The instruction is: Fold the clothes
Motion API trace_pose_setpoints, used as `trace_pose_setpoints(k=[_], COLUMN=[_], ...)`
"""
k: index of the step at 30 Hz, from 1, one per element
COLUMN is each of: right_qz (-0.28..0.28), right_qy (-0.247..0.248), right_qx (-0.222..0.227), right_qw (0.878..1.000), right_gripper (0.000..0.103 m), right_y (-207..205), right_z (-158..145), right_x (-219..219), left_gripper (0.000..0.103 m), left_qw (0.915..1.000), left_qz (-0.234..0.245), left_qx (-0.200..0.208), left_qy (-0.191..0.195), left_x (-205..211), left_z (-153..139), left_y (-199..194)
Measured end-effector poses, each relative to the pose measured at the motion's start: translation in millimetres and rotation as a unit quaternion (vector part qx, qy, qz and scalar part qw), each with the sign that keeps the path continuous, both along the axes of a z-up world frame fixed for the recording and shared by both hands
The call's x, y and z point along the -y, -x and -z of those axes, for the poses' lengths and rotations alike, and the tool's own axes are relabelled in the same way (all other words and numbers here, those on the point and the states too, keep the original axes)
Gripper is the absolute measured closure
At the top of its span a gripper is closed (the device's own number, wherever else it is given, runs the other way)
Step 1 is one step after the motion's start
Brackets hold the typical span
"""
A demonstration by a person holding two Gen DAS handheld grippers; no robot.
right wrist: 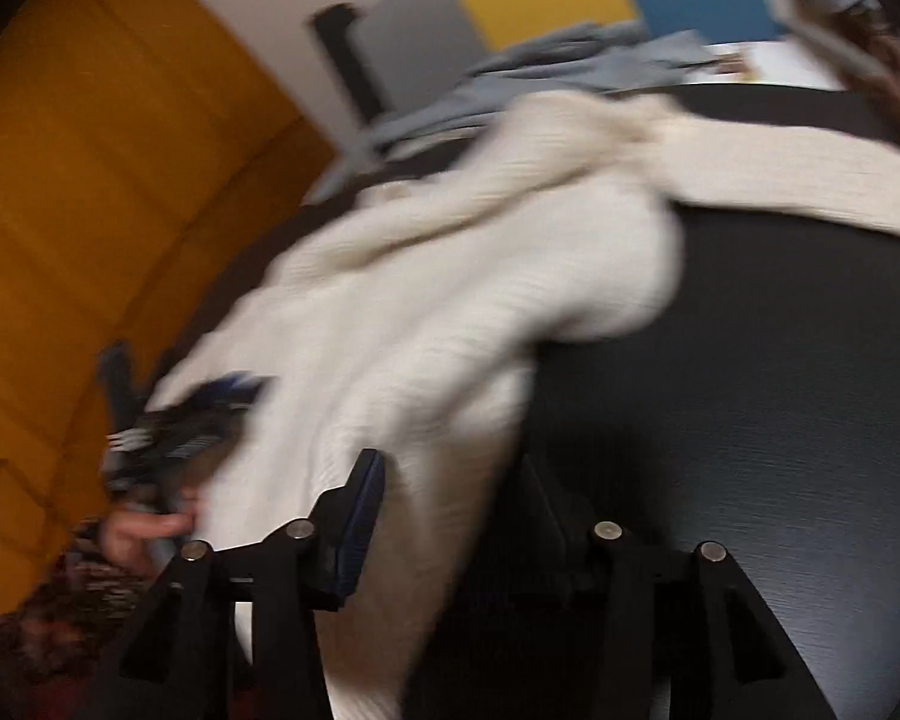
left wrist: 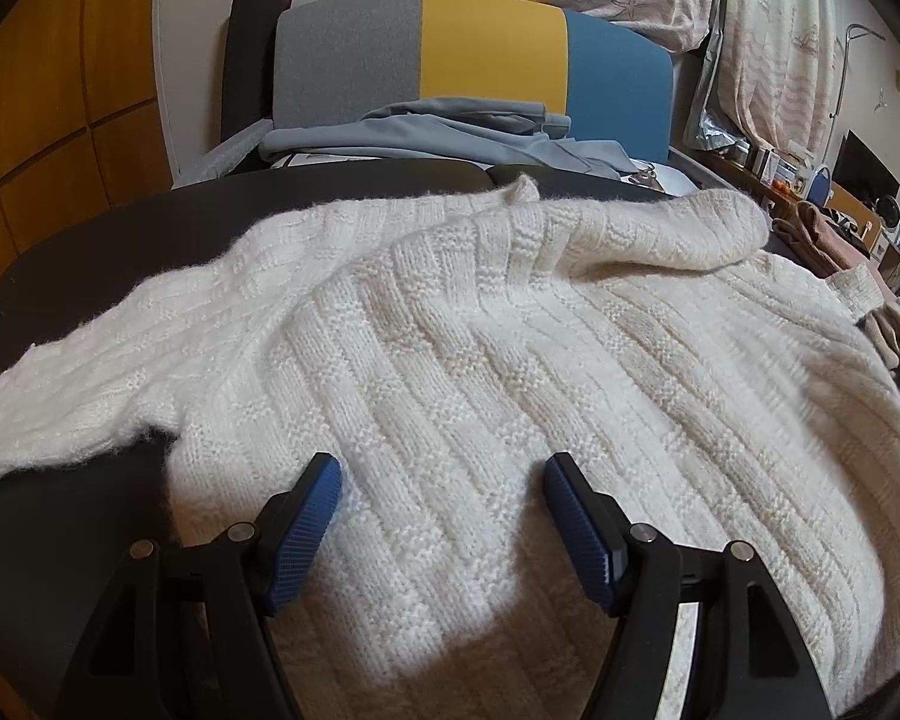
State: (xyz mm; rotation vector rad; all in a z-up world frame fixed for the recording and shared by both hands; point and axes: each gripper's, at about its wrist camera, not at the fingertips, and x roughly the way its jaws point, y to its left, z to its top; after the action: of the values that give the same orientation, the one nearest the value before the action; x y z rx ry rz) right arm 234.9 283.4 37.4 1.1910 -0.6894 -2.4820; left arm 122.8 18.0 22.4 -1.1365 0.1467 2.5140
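Observation:
A cream knitted sweater lies spread over the black table, one sleeve trailing off to the left. My left gripper hovers open just above the sweater's near part, its blue pads wide apart with only knit beneath them. The right wrist view is motion-blurred. There the sweater runs diagonally across the table. My right gripper is open at the sweater's right edge, one finger over the knit and the other over bare table. The left gripper and a hand show at the left.
Behind the table stands a chair with a grey, yellow and blue back, and grey-blue clothes are piled on it. Orange wooden cupboard doors fill the left side. Pinkish garments lie at the table's right end, with curtains behind.

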Motion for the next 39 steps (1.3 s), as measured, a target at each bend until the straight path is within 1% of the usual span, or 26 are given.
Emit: trace_pose_setpoints(k=[1,2,4,6,7,8,9,10,11,12,13,14,16,20,22,23,24,27,28,29,31,32,33,36,38,39], right_qz=[-0.011,-0.02,-0.043,-0.067,-0.079,-0.091,-0.103,-0.113,-0.118,-0.122,-0.126,-0.126,-0.125,-0.116,-0.112,-0.113,-0.114,-0.114,-0.111,-0.108,-0.102,-0.095,-0.087,-0.044,-0.001,0.019], right_qy=[0.016,0.019,-0.003,-0.034,-0.051,-0.064,-0.072,-0.073,-0.059,-0.045,-0.027,0.003,0.078,0.201,0.235,0.236,0.234,0.213,0.204,0.194,0.175,0.165,0.158,0.143,0.128,0.123], right_qx=[-0.009,-0.014,-0.013,-0.003,0.004,0.011,0.018,0.026,0.037,0.047,0.056,0.067,0.099,0.164,0.182,0.183,0.182,0.17,0.161,0.151,0.127,0.102,0.078,0.008,-0.01,-0.016], right_qw=[1.0,1.0,0.999,0.997,0.996,0.994,0.992,0.991,0.991,0.99,0.99,0.99,0.984,0.959,0.948,0.948,0.948,0.955,0.959,0.963,0.971,0.976,0.981,0.989,0.992,0.992], right_gripper=[0.051,0.044,0.035,0.035,0.035,0.035,0.035,0.035,0.034,0.034,0.031,0.027,0.025,0.026,0.026,0.026,0.026,0.026,0.026,0.026,0.026,0.026,0.026,0.025,0.025,0.025], right_y=[7,17,43,66,77,86,93,99,103,108,112,115,124,140,142,140,138,131,128,125,118,110,103,74,46,34], right_z=[-3,-6,-13,-14,-13,-11,-9,-6,-2,1,5,7,15,35,43,43,43,40,37,34,26,17,8,-16,-23,-24], right_x=[10,20,45,68,77,86,92,95,93,91,88,81,65,33,24,23,22,25,25,26,25,20,16,-4,-25,-34], left_gripper=[0.032,0.032,0.032,0.032,0.04,0.048,0.048,0.048,0.047,0.047,0.046,0.045,0.045,0.046,0.045,0.045,0.045,0.048,0.056,0.077,0.085,0.089,0.09,0.09,0.09,0.09], left_qw=[1.0,1.0,1.0,0.9994,0.9984,0.9951,0.9901,0.9827,0.9725,0.9648,0.9571,0.9559,0.9554,0.9491,0.9434,0.9399,0.9363,0.9355,0.9382,0.9415,0.94,0.9363,0.9317,0.9118,0.8996,0.897], left_qz=[-0.001,-0.001,0.001,0.004,-0.001,0.0,0.012,0.026,0.039,0.06,0.081,0.087,0.092,0.101,0.106,0.108,0.098,0.091,0.091,0.093,0.095,0.094,0.087,0.062,0.04,0.017], left_qx=[-0.001,0.0,0.008,0.033,0.053,0.071,0.07,0.065,0.06,0.063,0.067,0.084,0.123,0.201,0.239,0.258,0.268,0.266,0.261,0.255,0.254,0.255,0.253,0.256,0.255,0.255], left_qy=[0.001,0.001,0.0,-0.004,-0.019,-0.069,-0.121,-0.171,-0.222,-0.248,-0.27,-0.267,-0.252,-0.22,-0.204,-0.196,-0.204,-0.214,-0.208,-0.2,-0.207,-0.222,-0.246,-0.315,-0.352,-0.361], left_x=[-1,-1,0,2,6,13,17,21,25,21,17,8,-12,-52,-72,-82,-84,-87,-88,-88,-82,-77,-68,-38,-16,-3], left_z=[0,0,-1,-6,-11,-21,-31,-41,-51,-58,-65,-62,-52,-32,-21,-16,-13,-11,-12,-13,-15,-16,-19,-21,-16,-8], left_y=[-1,-1,0,4,4,0,-8,-18,-27,-37,-46,-48,-48,-49,-49,-50,-46,-41,-41,-42,-38,-36,-31,-15,-3,5])
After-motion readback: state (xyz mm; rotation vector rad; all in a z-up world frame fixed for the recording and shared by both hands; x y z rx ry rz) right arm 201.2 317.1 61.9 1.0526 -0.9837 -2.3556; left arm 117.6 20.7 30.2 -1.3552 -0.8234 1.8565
